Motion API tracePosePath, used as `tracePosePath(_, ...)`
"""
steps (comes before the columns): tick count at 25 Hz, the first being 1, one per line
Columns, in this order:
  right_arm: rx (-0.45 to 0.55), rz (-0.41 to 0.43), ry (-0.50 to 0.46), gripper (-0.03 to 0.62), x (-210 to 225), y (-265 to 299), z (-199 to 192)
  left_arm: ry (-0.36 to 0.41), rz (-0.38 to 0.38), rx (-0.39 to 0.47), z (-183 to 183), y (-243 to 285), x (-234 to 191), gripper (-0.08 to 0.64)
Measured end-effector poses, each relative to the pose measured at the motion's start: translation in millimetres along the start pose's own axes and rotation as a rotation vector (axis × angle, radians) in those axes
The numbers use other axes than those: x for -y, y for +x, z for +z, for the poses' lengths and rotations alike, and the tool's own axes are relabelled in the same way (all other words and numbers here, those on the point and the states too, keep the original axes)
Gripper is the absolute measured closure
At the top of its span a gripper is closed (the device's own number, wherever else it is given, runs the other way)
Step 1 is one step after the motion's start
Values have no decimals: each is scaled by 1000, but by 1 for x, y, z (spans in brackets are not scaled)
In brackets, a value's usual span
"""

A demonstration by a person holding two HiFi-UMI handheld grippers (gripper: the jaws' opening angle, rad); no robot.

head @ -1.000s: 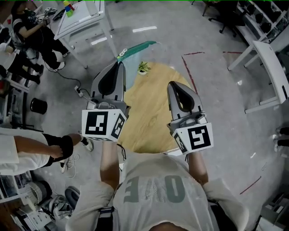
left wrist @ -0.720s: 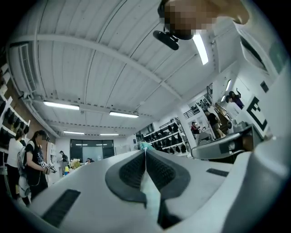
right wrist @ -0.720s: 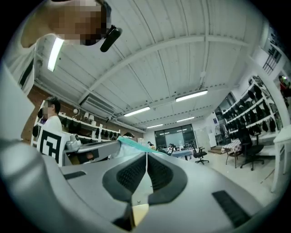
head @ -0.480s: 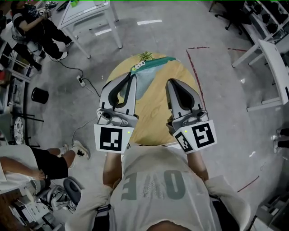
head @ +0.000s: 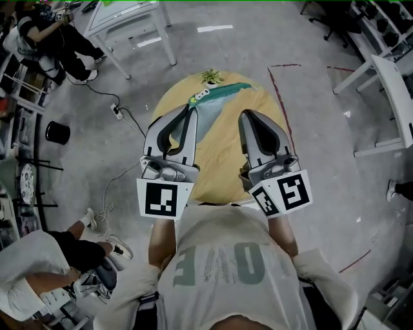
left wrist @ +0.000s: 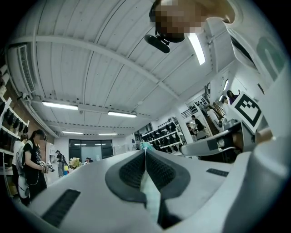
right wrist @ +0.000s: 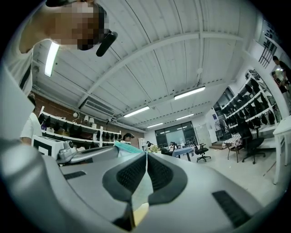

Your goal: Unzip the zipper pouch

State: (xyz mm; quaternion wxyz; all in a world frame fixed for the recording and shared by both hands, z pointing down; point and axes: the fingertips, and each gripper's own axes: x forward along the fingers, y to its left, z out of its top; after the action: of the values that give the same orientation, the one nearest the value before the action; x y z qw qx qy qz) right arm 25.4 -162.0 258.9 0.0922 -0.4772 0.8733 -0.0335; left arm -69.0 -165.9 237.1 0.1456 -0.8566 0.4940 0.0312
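A teal zipper pouch hangs over the far part of the round wooden table, its white zipper end toward the far left. My left gripper is shut on the pouch's left edge. In the left gripper view, teal fabric shows between the closed pads of this gripper. My right gripper is shut a little to the right of the pouch and nearer to me, and appears to hold nothing. In the right gripper view its jaws meet, with the pouch off to the left.
A small potted plant stands at the table's far edge. White desks stand at the far left and at the right. A black bucket, a floor cable and seated people are on the left.
The left gripper has carried the pouch from over the floor beyond the table's edge to over the table. The right gripper has hardly moved.
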Motion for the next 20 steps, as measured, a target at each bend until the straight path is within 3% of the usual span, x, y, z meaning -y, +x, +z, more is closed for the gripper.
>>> tracePosePath(4,46,90,50,560,-13,10,14,2,-18,-2,-5,-6,4,531)
tracePosePath(9,69,253,298,549,-28,28,33,20,-42,-9,-8,-10,6,531)
tracePosePath(11,38,323,392,441,-34,36,30,22,-37,-10,-8,-12,4,531)
tracePosePath(12,19,350,439,423,-37,39,28,32,-36,-14,-9,-14,5,531)
tracePosePath(15,-20,390,561,425,-40,44,21,104,-53,-48,-14,-18,9,531)
tracePosePath(20,-61,419,665,425,-48,52,10,189,-84,-73,-20,-21,11,531)
